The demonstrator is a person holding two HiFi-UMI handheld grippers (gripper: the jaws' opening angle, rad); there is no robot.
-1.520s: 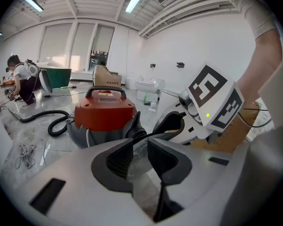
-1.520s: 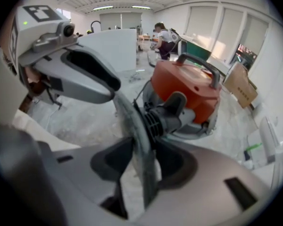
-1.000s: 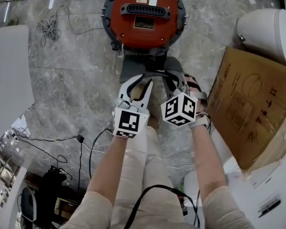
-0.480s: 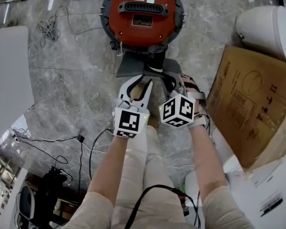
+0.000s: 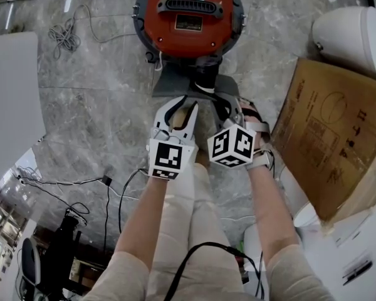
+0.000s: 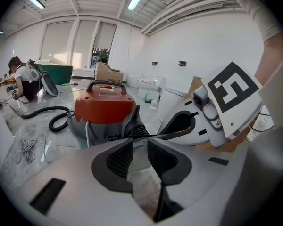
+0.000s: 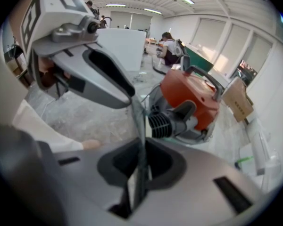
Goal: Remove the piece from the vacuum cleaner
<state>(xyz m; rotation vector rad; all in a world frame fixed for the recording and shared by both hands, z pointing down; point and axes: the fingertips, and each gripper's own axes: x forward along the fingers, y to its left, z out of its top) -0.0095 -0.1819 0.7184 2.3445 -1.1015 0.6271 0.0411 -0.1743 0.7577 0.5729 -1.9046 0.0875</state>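
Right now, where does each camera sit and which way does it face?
Head view: on the head, steeply down at the vacuum; shows forearms, legs, left gripper, right gripper.
Left gripper view: on that gripper, along its jaws toward the vacuum; right gripper at right.
Right gripper view: likewise, pinching a thin strip; left gripper upper left.
All three share the vacuum.

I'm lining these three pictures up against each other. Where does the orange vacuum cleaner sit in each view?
Head view: the vacuum cleaner is at top centre, seen from above.
Left gripper view: left of centre, standing on the floor.
Right gripper view: right of centre, tilted in the picture.
Shared landmark: the black ribbed hose end on its lower front.
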